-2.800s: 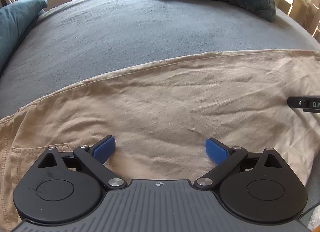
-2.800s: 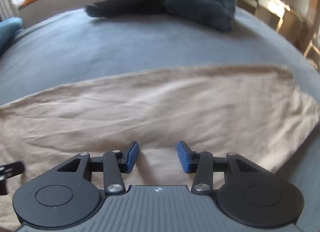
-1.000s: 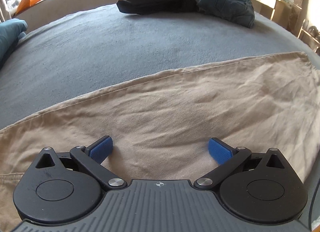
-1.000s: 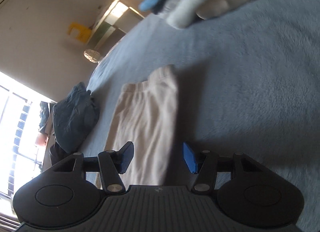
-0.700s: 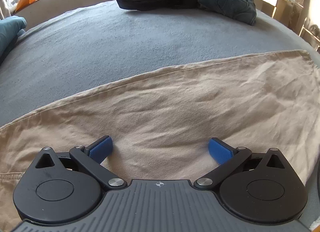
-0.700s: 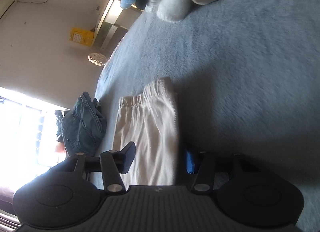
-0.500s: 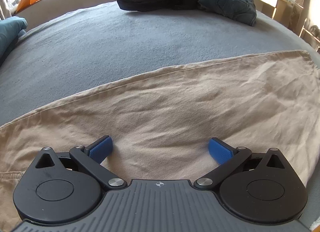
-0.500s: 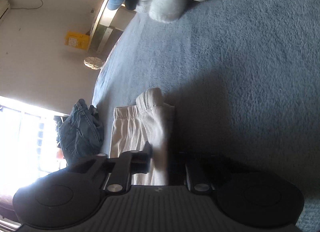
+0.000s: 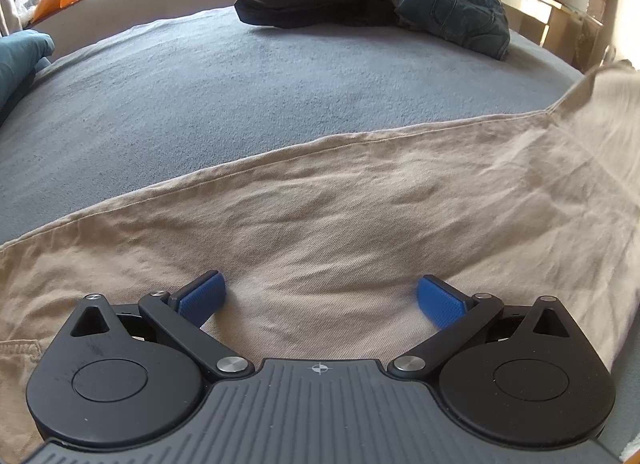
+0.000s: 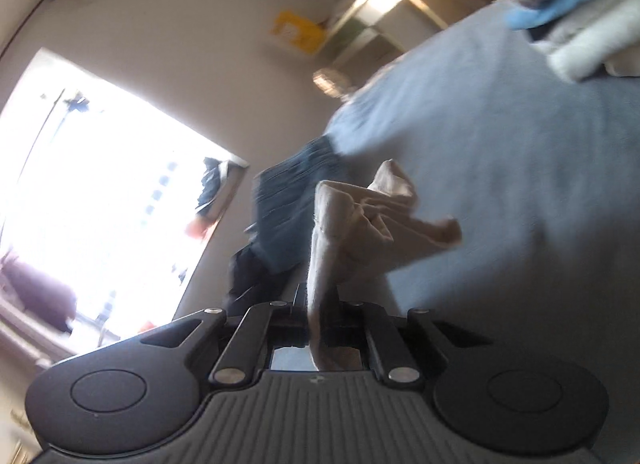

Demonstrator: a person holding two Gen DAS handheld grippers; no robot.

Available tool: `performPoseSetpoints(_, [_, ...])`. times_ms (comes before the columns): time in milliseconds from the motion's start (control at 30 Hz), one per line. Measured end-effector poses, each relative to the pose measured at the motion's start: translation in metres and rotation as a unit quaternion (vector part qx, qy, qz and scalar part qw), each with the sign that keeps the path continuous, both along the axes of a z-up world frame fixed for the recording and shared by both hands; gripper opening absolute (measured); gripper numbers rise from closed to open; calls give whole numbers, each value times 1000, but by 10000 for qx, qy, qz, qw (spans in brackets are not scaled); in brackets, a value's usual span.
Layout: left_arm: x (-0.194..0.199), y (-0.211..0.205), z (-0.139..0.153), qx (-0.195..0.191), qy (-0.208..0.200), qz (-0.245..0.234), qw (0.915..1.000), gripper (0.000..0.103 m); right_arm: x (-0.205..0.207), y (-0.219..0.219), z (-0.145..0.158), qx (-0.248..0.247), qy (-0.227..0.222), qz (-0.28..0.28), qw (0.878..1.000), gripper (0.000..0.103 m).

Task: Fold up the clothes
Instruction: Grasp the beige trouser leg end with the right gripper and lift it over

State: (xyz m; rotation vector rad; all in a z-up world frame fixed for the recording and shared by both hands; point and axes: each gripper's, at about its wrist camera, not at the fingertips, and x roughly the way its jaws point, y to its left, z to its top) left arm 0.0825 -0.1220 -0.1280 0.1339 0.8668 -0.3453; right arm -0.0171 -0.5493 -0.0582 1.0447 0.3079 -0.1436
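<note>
Beige trousers [image 9: 360, 204] lie spread across the grey bed [image 9: 240, 84]. My left gripper [image 9: 320, 296] is open, its blue pads [image 9: 200, 298] resting wide apart on the cloth. At the right edge of the left wrist view the trouser end [image 9: 608, 104] is lifted off the bed. In the blurred right wrist view my right gripper [image 10: 320, 304] has its jaws closing tight on a bunched fold of the beige trousers [image 10: 360, 224], which stands up from between the fingers above the bed [image 10: 520, 184].
A black garment [image 9: 320, 4] and blue jeans [image 9: 452, 12] are heaped at the bed's far side. A teal pillow [image 9: 20, 60] sits at the left edge. A stack of light clothes [image 10: 580, 24] lies beyond the right gripper. Wooden shelves [image 9: 560, 20] stand past the bed.
The right gripper closed on the end of the trousers and rose with it, tilting towards the window. That end now hangs lifted in the left view. The left gripper stayed still.
</note>
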Motion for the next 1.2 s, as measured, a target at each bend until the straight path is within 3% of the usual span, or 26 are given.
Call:
performPoseSetpoints(200, [-1, 1, -1, -55, -48, -38, 10000, 103, 11, 69, 34, -29, -412, 913, 9950, 6])
performPoseSetpoints(433, [-3, 3, -3, -84, -59, -58, 9999, 103, 22, 148, 51, 239, -665, 1932, 9786, 6])
performPoseSetpoints(700, [-4, 5, -4, -153, -130, -105, 9997, 103, 29, 210, 47, 814, -821, 2552, 9600, 6])
performPoseSetpoints(833, [-5, 12, 0, -299, -110, -130, 9994, 103, 36, 229, 52, 836, -905, 2724, 9543, 6])
performPoseSetpoints(1000, [-6, 48, 19, -575, 198, 99, 9981, 103, 43, 252, 52, 720, -817, 2964, 9488, 6])
performPoseSetpoints(1200, [-25, 134, 52, -680, 266, 673, 9951, 103, 54, 282, 41, 801, -742, 3328, 9367, 6])
